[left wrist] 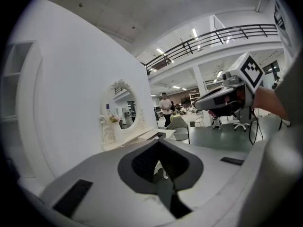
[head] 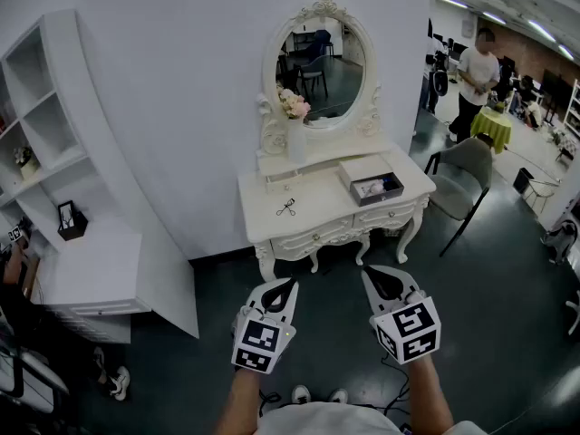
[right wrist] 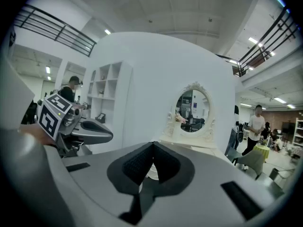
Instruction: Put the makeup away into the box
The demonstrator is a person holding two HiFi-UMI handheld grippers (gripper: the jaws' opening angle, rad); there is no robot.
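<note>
Head view: a white carved dressing table [head: 317, 212] stands far ahead. A small dark metal makeup tool [head: 286, 207] lies left on it, and an open dark-lined box [head: 379, 197] sits right. The left gripper [head: 288, 285] and right gripper [head: 372, 274] hover well short.
Left gripper view: jaws clenched, empty.
Right gripper view: likewise.
Recommendation: close in and release one pair before reaching the tool.

A white dressing table [head: 328, 199] is standing by the wall. An open box [head: 376, 187], flower vase [head: 296, 140] and small metal tool [head: 286, 207] are resting on it.

No text or label legible — none anywhere.
</note>
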